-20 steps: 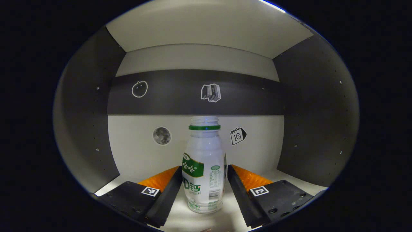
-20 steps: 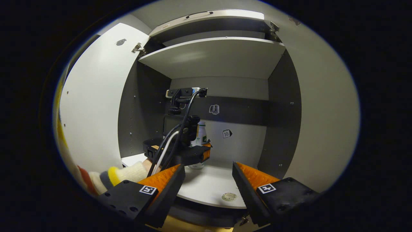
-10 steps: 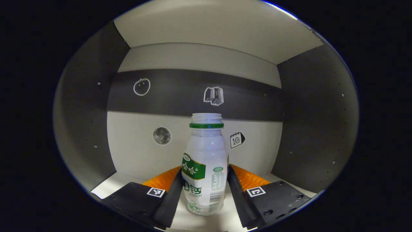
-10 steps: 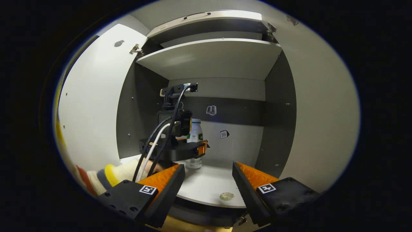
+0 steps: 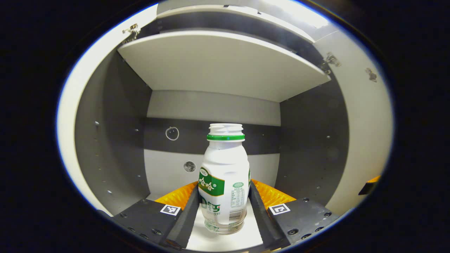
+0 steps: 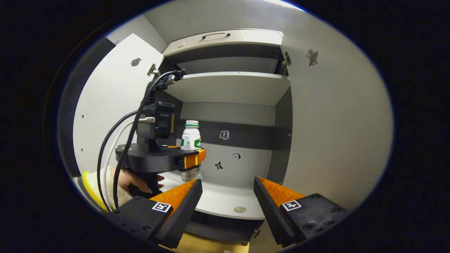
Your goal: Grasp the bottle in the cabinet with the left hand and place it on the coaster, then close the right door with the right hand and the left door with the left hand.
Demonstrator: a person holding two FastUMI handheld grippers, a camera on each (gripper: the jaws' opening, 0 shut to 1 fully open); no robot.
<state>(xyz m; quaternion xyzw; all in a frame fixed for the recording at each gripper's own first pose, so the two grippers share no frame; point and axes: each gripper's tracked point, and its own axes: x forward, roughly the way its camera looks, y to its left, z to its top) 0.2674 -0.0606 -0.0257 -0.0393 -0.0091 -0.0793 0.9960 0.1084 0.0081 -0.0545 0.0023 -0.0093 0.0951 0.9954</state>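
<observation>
A white bottle point(image 5: 224, 179) with a green neck ring and green label stands upright between my left gripper's point(image 5: 222, 203) fingers, which are shut on its lower body. In the right gripper view the same bottle point(image 6: 191, 138) is held by the left gripper point(image 6: 193, 161) near the front of the cabinet's lower shelf point(image 6: 218, 198), with a hand point(image 6: 135, 181) on the handle. A small round coaster point(image 6: 240, 209) lies near that shelf's front edge, to the right of the bottle. My right gripper point(image 6: 227, 200) is open in front of the cabinet, holding nothing.
Both cabinet doors stand open: the left door point(image 6: 105, 112) and the right door point(image 6: 334, 133). An upper shelf point(image 5: 225, 63) roofs the compartment. Small stickers point(image 6: 235, 156) dot the back wall. Cables point(image 6: 116, 140) trail from the left gripper.
My left gripper closed fully on the bottle and drew back with it toward the cabinet's front. The right gripper backed away a little and stayed open.
</observation>
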